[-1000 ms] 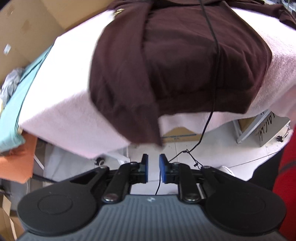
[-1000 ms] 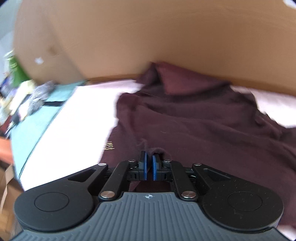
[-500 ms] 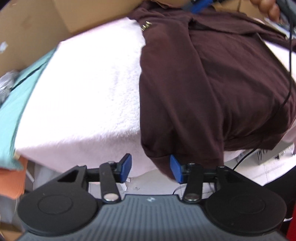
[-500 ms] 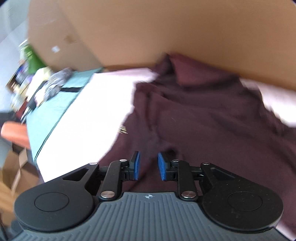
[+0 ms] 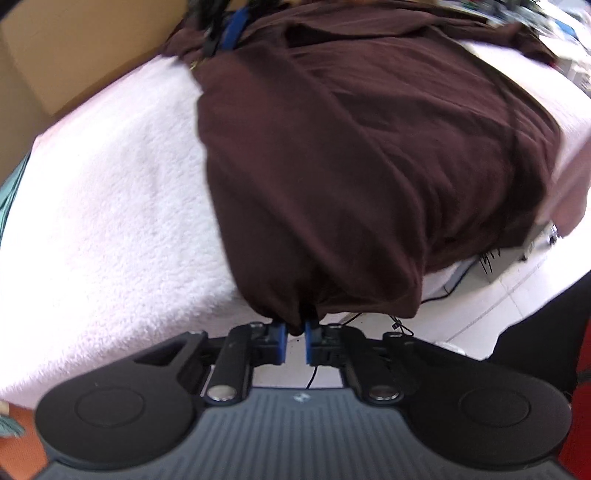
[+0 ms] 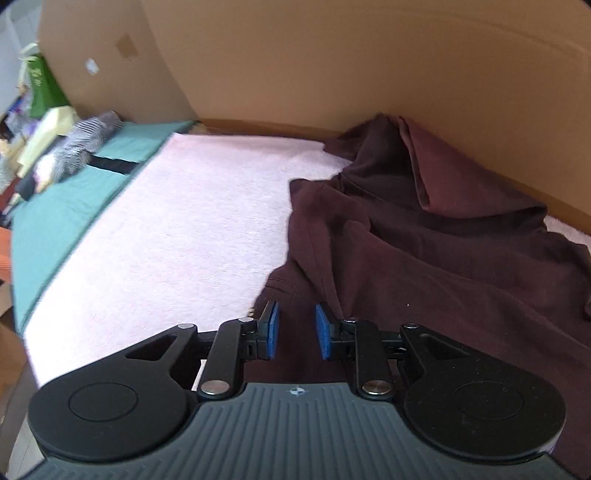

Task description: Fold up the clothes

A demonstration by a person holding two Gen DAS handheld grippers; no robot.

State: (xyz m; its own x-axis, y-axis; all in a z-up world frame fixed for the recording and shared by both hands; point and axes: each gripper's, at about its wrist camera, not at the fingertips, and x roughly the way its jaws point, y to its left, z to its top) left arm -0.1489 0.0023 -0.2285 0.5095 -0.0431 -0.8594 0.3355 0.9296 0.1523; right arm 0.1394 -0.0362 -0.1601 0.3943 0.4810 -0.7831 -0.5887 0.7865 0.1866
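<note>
A dark brown garment (image 5: pixel 351 155) lies on a pale pink fleece cover (image 5: pixel 110 206), its lower hem hanging over the near edge. My left gripper (image 5: pixel 294 339) is shut on that hem at the front corner. In the right wrist view the same brown garment (image 6: pixel 424 251) lies rumpled, its far part bunched against the cardboard. My right gripper (image 6: pixel 296 332) is open and empty, just above the garment's left edge. The right gripper's blue pad (image 5: pixel 234 26) shows at the garment's far end in the left wrist view.
A cardboard wall (image 6: pixel 332 59) stands behind the cover. A teal cloth (image 6: pixel 62 206) with a striped item (image 6: pixel 85 144) lies to the left. Floor with cables (image 5: pixel 399 325) is below the near edge; orange fabric (image 5: pixel 22 443) sits at the lower left.
My left gripper opened, moved up to the hanging hem and shut on it. My right gripper let go of the garment and opened wider.
</note>
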